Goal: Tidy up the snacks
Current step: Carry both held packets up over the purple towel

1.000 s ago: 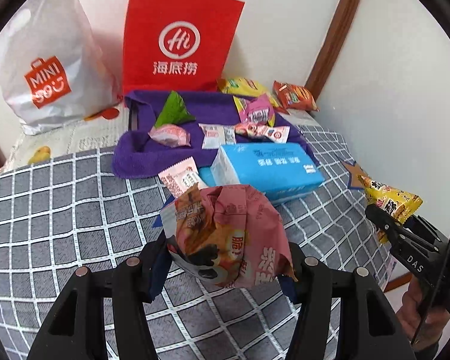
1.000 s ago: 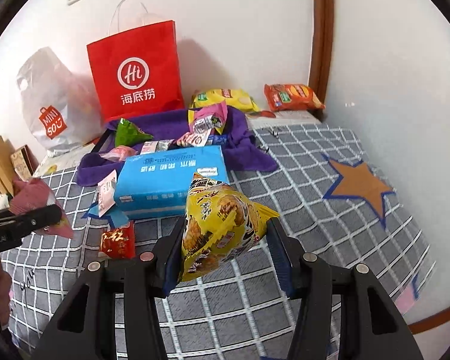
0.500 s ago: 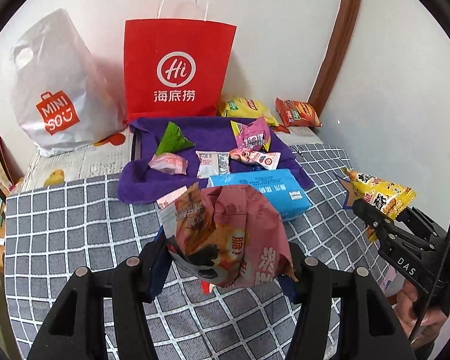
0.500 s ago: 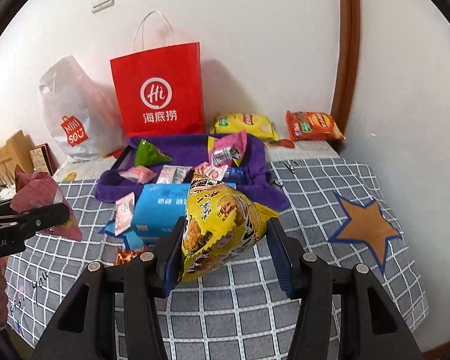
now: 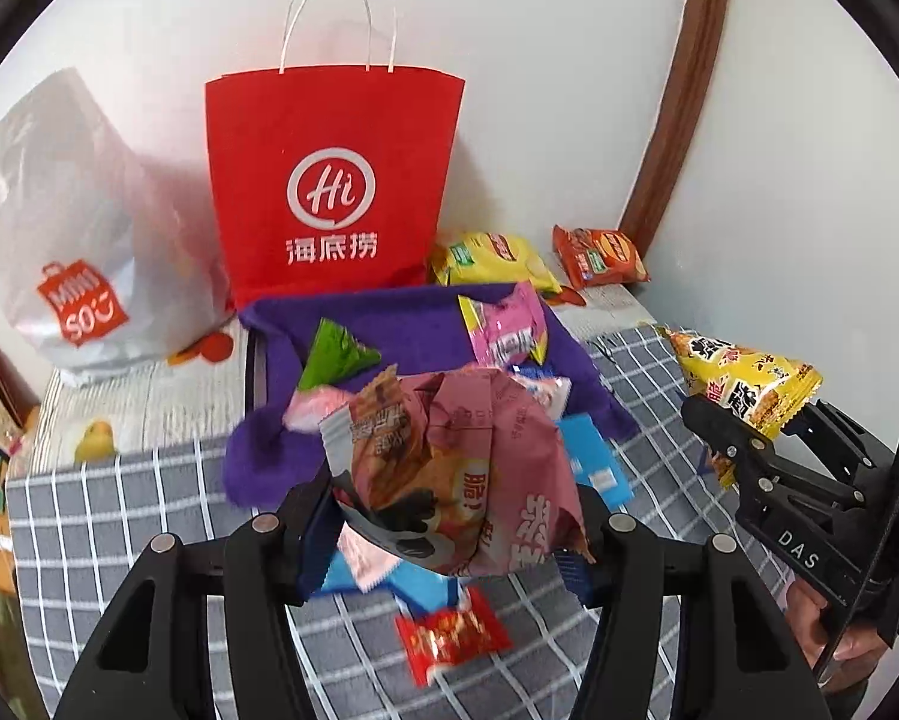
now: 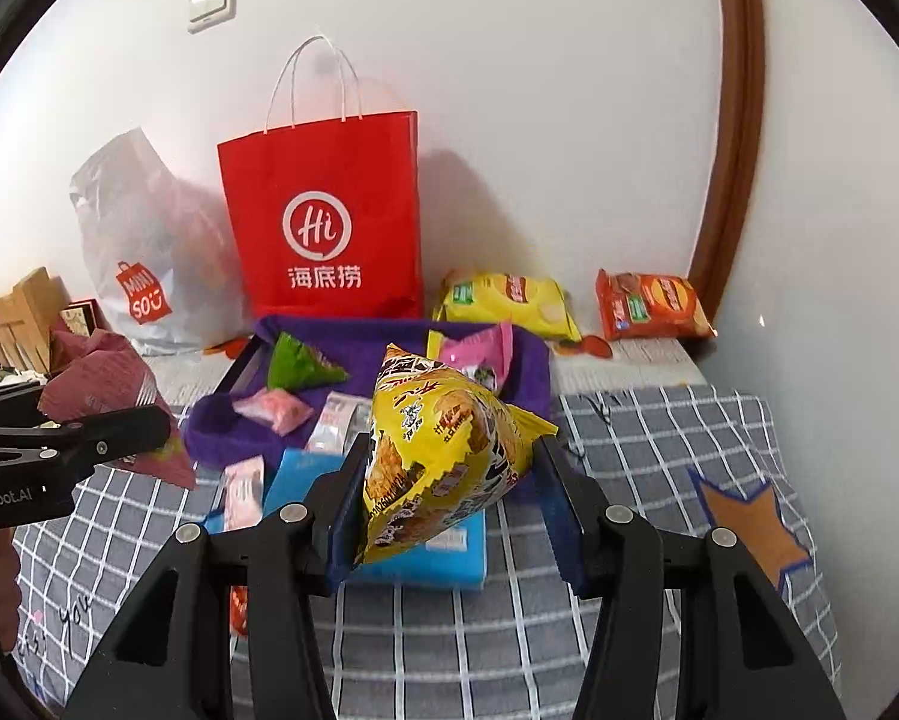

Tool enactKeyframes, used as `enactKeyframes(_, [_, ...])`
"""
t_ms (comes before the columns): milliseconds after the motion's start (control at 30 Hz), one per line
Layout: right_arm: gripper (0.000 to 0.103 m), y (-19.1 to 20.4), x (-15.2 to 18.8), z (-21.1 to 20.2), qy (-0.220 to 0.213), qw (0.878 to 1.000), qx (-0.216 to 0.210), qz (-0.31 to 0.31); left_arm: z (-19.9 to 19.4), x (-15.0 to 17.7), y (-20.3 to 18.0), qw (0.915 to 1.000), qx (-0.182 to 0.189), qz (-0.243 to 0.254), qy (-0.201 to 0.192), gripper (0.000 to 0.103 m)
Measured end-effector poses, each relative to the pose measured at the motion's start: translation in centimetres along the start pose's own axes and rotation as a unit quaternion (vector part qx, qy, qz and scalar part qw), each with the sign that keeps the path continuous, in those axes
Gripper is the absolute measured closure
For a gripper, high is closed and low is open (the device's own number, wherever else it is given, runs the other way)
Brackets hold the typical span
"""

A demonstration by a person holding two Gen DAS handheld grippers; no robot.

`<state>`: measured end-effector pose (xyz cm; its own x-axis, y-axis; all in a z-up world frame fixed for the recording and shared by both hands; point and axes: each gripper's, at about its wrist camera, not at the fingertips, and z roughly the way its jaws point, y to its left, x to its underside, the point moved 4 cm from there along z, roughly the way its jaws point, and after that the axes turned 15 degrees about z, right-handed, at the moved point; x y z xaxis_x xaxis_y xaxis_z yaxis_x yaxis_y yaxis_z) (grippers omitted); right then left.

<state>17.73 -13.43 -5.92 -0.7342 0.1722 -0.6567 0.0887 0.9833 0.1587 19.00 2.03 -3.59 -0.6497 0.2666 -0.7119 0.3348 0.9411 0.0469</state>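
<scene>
My left gripper (image 5: 449, 531) is shut on a crumpled pink snack bag (image 5: 455, 474), held in the air above the checked cloth. My right gripper (image 6: 449, 516) is shut on a puffy yellow snack bag (image 6: 443, 450), also held aloft. Each gripper shows in the other's view: the right one (image 5: 743, 420) with the yellow bag (image 5: 749, 384), the left one (image 6: 119, 426) with the pink bag (image 6: 107, 384). A red paper bag (image 5: 335, 180) stands open against the wall. A purple towel (image 5: 401, 324) in front of it carries several small snacks.
A white Miniso bag (image 5: 83, 240) stands left of the red bag. A yellow chip bag (image 5: 497, 252) and an orange one (image 5: 599, 249) lie by the wall. A blue tissue pack (image 6: 437, 552) and a red candy packet (image 5: 449, 642) lie on the checked cloth (image 5: 119, 516).
Both grippers have risen and drawn back with their bags, so the red paper bag and the towel sit lower and farther away. A red candy packet has come into view beneath the left gripper.
</scene>
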Motion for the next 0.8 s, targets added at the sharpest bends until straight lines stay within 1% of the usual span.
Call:
enactKeyframes(200, [0.051, 1.2, -2.8, 3.0, -0.003, 1.000, -0.009, -0.002, 2.4, -2.8, 2.0, 1.0000, 0.002, -0.008, -0.005, 0.046])
enactKeyframes(300, [0.051, 1.7, -4.4, 4.6, -0.006, 1.000, -0.014, -0.005, 3.8, -4.2, 2.8, 1.0000, 0.005, -0.003, -0.006, 0.045])
enactKeyframes(433, [0.051, 2.3, -6.0, 7.3, 0.004, 0.999, -0.037, 0.004, 6.0, -5.2, 3.4, 0.9999, 0.010, -0.006, -0.007, 0.045])
enactKeyframes(467, [0.051, 2.5, -6.1, 8.0, 0.005, 0.999, -0.037, 0.000, 6.7, -5.2, 3.7, 0.9999, 0.008, -0.009, -0.005, 0.045])
enactKeyframes(567, [0.051, 3.0, -6.1, 9.9, -0.002, 1.000, -0.019, -0.017, 8.1, -4.7, 4.3, 0.9999, 0.008, -0.013, 0.000, 0.045])
enactKeyframes(667, [0.051, 2.8, -5.6, 11.4, -0.001, 1.000, -0.023, -0.017, 9.6, -4.3, 5.1, 0.9995, 0.015, -0.018, 0.021, 0.045])
enactKeyframes(733, [0.051, 2.3, -5.2, 12.4, -0.003, 1.000, -0.025, -0.011, 9.7, -4.1, 5.7, 0.9992, 0.023, -0.030, 0.013, 0.045])
enactKeyframes(767, [0.051, 2.0, -4.9, 13.0, 0.004, 1.000, -0.020, -0.011, 9.8, -4.1, 5.9, 0.9994, 0.017, -0.027, 0.013, 0.045])
enactKeyframes(800, [0.051, 1.7, -4.6, 13.5, 0.010, 1.000, -0.017, -0.014, 9.9, -3.9, 6.1, 0.9996, 0.003, -0.022, 0.019, 0.045])
